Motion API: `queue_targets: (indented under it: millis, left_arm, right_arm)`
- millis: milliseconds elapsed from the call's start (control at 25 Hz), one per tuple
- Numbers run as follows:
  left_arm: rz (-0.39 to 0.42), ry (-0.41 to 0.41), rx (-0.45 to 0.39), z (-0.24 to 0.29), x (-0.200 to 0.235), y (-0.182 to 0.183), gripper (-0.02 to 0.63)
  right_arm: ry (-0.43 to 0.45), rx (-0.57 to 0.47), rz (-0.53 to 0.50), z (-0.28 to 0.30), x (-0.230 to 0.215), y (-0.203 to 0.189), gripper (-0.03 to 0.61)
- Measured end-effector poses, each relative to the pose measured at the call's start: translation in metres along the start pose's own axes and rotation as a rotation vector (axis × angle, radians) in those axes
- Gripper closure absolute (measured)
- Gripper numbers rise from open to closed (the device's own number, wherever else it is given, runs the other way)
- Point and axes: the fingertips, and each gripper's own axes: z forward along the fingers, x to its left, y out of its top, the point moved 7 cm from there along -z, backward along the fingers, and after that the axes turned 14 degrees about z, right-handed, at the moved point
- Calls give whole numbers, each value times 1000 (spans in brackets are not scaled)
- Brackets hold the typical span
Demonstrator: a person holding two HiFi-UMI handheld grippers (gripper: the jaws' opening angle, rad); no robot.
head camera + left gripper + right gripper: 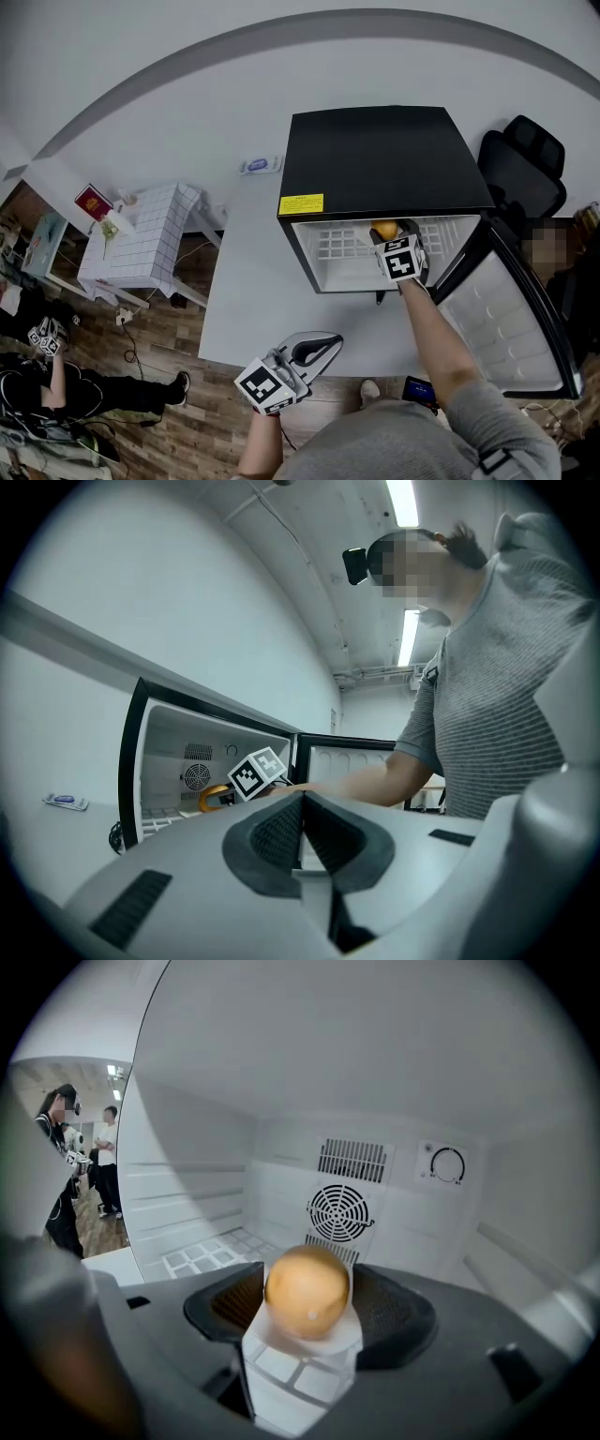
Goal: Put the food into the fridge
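**Fridge open, orange held inside.**
My right gripper [309,1314] is clamped on an orange [307,1288] inside the fridge [384,155], above its white grid shelf [208,1256] and in front of the rear fan [340,1213]. The door [511,319] stands swung wide to the right. My left gripper [302,832], jaws together on nothing, hovers over the near edge of the table [253,281] bearing the fridge.

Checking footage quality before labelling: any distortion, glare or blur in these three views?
Head view: strong fisheye curvature, black mini fridge evenly lit. Left gripper view: ceiling strip light blown out. Right gripper view: round orange fruit sharp, dark vignetted corners.
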Motion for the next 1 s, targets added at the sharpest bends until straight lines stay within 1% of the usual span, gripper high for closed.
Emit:
queue_targets:
  millis: [160, 320, 520, 600, 880, 1000]
  left_arm:
    - [2, -11, -5, 2, -1, 2, 603]
    - [4, -19, -14, 2, -2, 3, 603]
    - [7, -34, -26, 5, -4, 2, 603]
    - [8, -42, -29, 6, -4, 2, 603]
    - [16, -80, -44, 11, -10, 6, 603]
    - [20, -93, -50, 12, -13, 7, 603]
  right_arm:
    - [-34, -36, -3, -10, -6, 3, 295]
    - [-48, -46, 7, -23, -11, 5, 295]
    - [-57, -101, -6, -48, -14, 9, 295]
    - [-52, -116, -14, -58, -13, 9, 295]
    - [-8, -158, 2, -95, -4, 0, 295]
    - [22, -187, 24, -112, 1, -4, 295]
